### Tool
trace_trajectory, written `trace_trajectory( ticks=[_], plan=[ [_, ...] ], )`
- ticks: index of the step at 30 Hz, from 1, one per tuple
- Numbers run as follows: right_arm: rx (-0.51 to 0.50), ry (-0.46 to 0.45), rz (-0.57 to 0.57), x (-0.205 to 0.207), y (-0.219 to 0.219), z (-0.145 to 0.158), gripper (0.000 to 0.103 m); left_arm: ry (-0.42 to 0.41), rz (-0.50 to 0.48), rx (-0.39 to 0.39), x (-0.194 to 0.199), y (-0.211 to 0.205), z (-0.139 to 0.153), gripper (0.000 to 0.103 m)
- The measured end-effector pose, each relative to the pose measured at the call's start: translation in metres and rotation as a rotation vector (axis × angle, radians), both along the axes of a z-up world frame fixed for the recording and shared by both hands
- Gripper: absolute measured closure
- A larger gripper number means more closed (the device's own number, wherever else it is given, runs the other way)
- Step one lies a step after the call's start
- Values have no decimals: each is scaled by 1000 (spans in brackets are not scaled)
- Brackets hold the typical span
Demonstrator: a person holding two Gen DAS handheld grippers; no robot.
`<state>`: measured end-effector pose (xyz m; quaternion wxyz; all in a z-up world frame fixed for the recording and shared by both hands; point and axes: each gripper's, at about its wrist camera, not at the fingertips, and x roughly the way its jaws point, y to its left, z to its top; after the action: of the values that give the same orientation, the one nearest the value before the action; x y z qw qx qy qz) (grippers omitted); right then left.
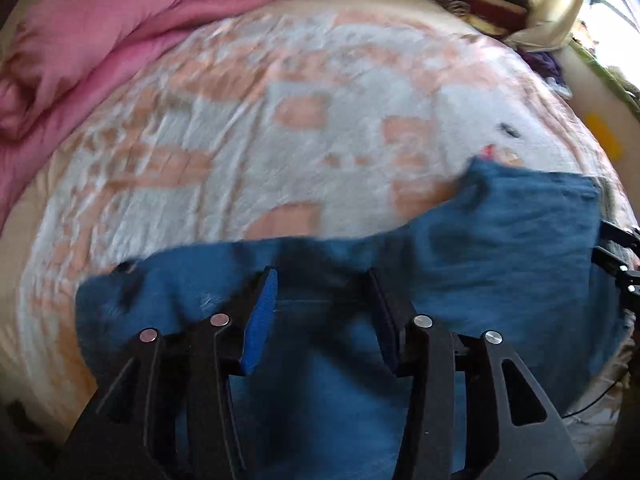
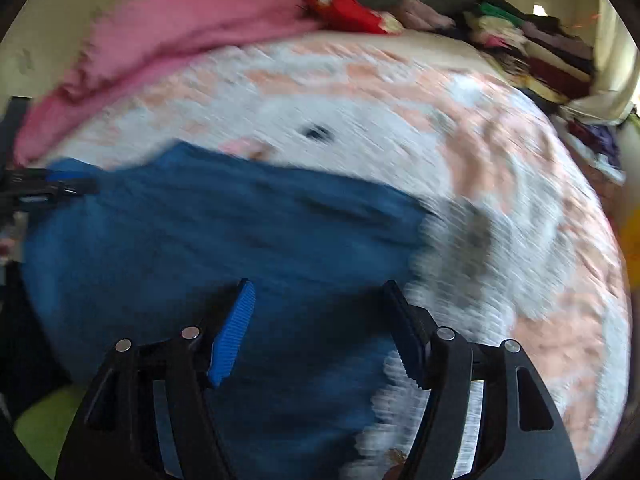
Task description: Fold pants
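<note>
Bed (image 1: 224, 128): covered by a white blanket with peach patches, wrinkled; both views blurred.

Pink quilt (image 1: 100, 32): bunched along the far left edge of the bed.

Stack of folded clothes (image 2: 532, 52): piled at the far right corner of the bed, mixed colours, details too blurred to sort.

Pants (image 1: 500, 248): blue, lying flat on the near part of the bed in a wide folded band. In the left wrist view they spread from lower left to the right edge; in the right wrist view (image 2: 192, 232) they fill the left and centre, and their right edge ends on bare blanket.

Left hand-held gripper (image 1: 322, 316): over the pants, jaws apart, blue ribbed pads visible, no cloth pinched between them.

Right hand-held gripper (image 2: 320, 328): over the right edge of the pants, jaws spread wider, nothing clamped.

Small dark mark (image 2: 318, 133): on the blanket beyond the pants; cannot tell what it is.
</note>
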<state>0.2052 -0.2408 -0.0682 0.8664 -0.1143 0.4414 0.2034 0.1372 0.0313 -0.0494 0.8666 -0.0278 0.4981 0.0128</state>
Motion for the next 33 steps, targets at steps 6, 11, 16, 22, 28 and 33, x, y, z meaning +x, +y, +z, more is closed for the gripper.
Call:
trace_trajectory(
  ticks=[6,11,16,22,28,33],
  plan=[
    [42,-6,-33,-2,-16,-6,41,-25,36,-100,-3,18,0,65],
    [86,-24,-40,-16,-22,10,38,-93,14,-146,-19,16,21,59],
    [183,-75,-70,-55,-47,38,37,-138,-49,-146,-45,2,39,54],
    [183,-60,-71,-91,-48,39,37,-116,-166,-138,-76,-41,28,45],
    [165,1,-55,-99,-33,15,37,-82,-189,-73,-76,-58,12,29],
    [147,22,-63,-98,-30,5,36,-19,-259,-12,-71,-76,0,26]
  ],
)
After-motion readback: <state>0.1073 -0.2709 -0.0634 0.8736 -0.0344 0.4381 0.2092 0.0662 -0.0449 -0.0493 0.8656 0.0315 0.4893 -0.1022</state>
